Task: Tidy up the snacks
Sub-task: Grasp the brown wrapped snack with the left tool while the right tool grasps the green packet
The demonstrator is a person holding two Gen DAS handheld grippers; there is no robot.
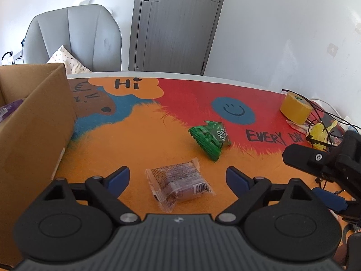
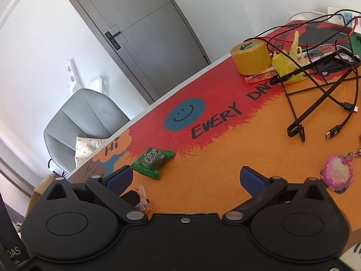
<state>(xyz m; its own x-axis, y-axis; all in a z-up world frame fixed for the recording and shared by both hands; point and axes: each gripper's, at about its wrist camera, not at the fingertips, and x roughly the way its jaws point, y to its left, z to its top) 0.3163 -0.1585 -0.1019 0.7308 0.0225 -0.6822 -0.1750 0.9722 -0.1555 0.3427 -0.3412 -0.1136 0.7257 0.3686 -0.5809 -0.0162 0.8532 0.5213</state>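
Clear-wrapped brown snack sits on the mat right ahead of my left gripper, between the two blue pads, not touched. Fingers are wide apart, nothing held. Looks like the pick step: this packet is the next one to go.

Next move, my read: drop straight down, straddle the packet across its short side, close, lift, swing left to the cardboard box. Wrapper is slick and crinkly, so grab the body, not the sealed edge. Box wall is tall on that side; need clearance going over. Something purple is already inside.

Right gripper hovers over bare orange mat, fingers also spread, empty. In its view a corner of the clear wrapper pokes out just beside its left finger.

Green snack packet lies a bit further out, near the orange/red border, apart from the brown one. Probably next after that.

Surface: printed mat, orange and red with blue patches, a smiley and "EVERY DAY" lettering. Flat, no snags in my path.

Far right clutter: pink pixel keychain, black cables, yellow tape roll, crumpled yellow wrapper. Keep out of it.

Beyond the table edge: grey chair with a dotted cushion, grey door, white walls.
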